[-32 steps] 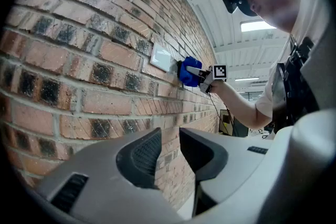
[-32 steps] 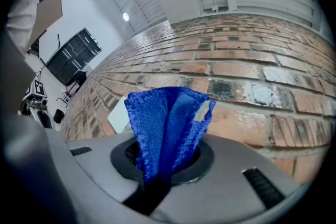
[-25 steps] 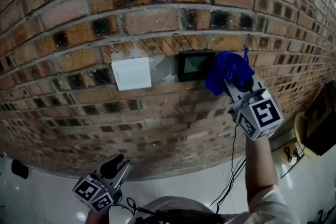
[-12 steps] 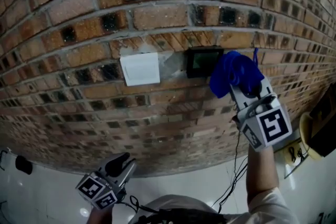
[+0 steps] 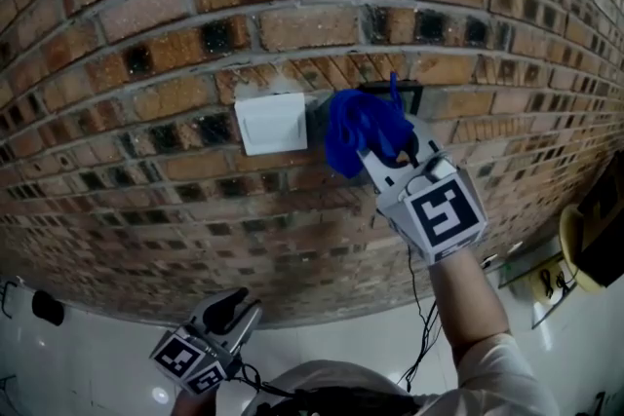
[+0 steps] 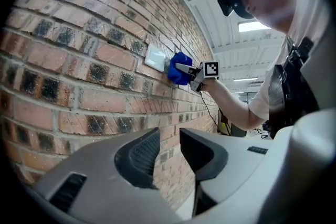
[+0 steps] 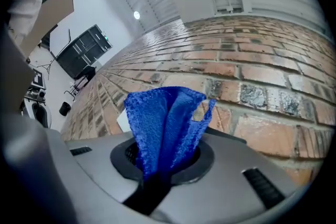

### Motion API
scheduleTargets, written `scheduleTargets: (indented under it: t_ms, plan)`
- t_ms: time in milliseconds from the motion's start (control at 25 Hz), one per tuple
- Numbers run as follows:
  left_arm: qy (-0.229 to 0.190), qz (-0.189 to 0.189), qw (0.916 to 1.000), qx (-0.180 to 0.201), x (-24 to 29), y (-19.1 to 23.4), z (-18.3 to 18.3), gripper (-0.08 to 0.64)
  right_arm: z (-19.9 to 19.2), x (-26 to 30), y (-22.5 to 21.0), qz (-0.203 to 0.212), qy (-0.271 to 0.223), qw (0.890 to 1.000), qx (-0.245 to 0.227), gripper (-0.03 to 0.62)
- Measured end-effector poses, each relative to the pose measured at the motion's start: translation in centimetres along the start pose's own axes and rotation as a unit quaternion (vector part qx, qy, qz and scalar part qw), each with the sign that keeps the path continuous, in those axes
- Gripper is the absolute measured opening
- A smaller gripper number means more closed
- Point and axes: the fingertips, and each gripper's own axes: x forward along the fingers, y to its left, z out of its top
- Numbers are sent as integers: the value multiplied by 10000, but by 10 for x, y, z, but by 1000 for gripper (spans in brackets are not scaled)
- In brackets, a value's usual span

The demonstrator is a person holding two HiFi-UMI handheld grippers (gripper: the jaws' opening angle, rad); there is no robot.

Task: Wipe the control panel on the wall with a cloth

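Though unclear overhead, left gripper (image 6: 169,145) jaws apart.

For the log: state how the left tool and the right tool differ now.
The right tool is shut on a blue cloth; the left tool is open and empty. The right tool is raised at the control panel on the wall; the left tool hangs low, away from it. Both are grey.

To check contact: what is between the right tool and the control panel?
The blue cloth, held in the right tool, covers most of the control panel; the head view shows this.
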Motion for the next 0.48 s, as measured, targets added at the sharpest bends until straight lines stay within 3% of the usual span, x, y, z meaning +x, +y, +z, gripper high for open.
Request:
scheduleTargets:
  t_ms: [200,480]
  plan:
    - [69,-1,9999,-111,3,2,-6,132,-8,-30,-47,-469,63,9985,-262,89]
    - [92,-144,9998,-78,16,-7,-2,146,-29,-71,-105,-1076,285,9937,-150,89]
